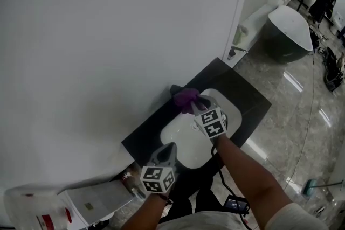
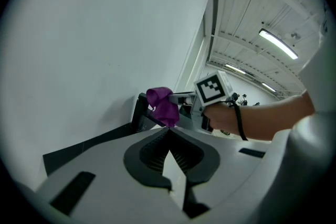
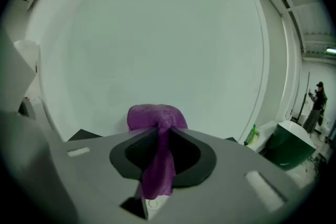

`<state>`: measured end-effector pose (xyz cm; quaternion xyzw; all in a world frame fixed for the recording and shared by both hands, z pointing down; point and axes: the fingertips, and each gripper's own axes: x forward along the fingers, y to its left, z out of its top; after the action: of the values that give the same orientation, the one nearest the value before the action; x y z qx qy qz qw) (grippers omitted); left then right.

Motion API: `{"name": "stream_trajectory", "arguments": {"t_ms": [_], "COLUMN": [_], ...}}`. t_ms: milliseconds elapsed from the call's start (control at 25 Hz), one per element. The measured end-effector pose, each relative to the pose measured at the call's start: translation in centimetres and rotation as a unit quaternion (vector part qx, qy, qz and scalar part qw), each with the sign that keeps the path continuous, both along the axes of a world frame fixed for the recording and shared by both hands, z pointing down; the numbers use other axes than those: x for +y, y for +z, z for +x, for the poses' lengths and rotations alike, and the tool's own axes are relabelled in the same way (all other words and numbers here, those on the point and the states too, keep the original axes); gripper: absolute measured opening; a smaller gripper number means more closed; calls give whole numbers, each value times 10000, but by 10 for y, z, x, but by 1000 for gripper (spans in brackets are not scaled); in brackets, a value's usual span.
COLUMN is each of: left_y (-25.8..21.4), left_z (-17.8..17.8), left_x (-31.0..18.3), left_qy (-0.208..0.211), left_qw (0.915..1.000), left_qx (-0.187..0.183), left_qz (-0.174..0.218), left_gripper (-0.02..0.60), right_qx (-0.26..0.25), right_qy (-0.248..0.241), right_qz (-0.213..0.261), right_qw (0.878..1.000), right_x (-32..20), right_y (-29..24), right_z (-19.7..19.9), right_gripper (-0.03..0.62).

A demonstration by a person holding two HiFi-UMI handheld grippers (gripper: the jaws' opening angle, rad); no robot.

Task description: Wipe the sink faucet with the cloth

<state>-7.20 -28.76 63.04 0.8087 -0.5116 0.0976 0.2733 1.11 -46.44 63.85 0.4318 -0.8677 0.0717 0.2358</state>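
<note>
Left gripper [image 2: 169, 131] fingers [image 2: 148, 157] closed, empty | right gripper [image 3: 157, 131] pinches fuzzy purple cloth [image 3: 155, 116] against black faucet [image 2: 140, 113]

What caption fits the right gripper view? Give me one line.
Right claw shut on the purple cloth, bunched ahead of its tips before a white wall.

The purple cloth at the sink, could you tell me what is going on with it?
A person appears to be wiping the faucet. The right tongs are shut on the purple cloth and hold it against the black faucet at the back of the white sink. The left tongs are shut and empty, held near the sink's front edge.
</note>
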Motion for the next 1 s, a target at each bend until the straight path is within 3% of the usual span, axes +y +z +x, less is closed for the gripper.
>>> {"name": "stream_trajectory", "arguments": {"t_ms": [160, 480, 600, 800, 1000], "left_y": [1, 17, 20, 9, 6], "left_z": [3, 10, 18, 22, 13], "left_x": [-3, -2, -1, 6, 5], "left_qy": [-25, 10, 64, 141, 51], "left_qw": [10000, 9999, 9999, 9998, 9998], "left_qx": [-38, -59, -85, -118, -174], "left_qz": [-14, -92, -104, -69, -36], "left_gripper": [5, 5, 5, 5, 5], "right_qx": [-4, -33, -165, -1326, -1156], "right_qy": [115, 171, 278, 391, -274], "right_qz": [-595, -1311, -1376, -919, -1359], "right_qw": [9982, 9912, 9900, 9861, 9836], "right_x": [-16, 67, 74, 34, -31], "right_y": [40, 123, 129, 64, 67], "right_z": [7, 35, 44, 55, 12], "right_gripper": [71, 69, 69, 69, 71]}}
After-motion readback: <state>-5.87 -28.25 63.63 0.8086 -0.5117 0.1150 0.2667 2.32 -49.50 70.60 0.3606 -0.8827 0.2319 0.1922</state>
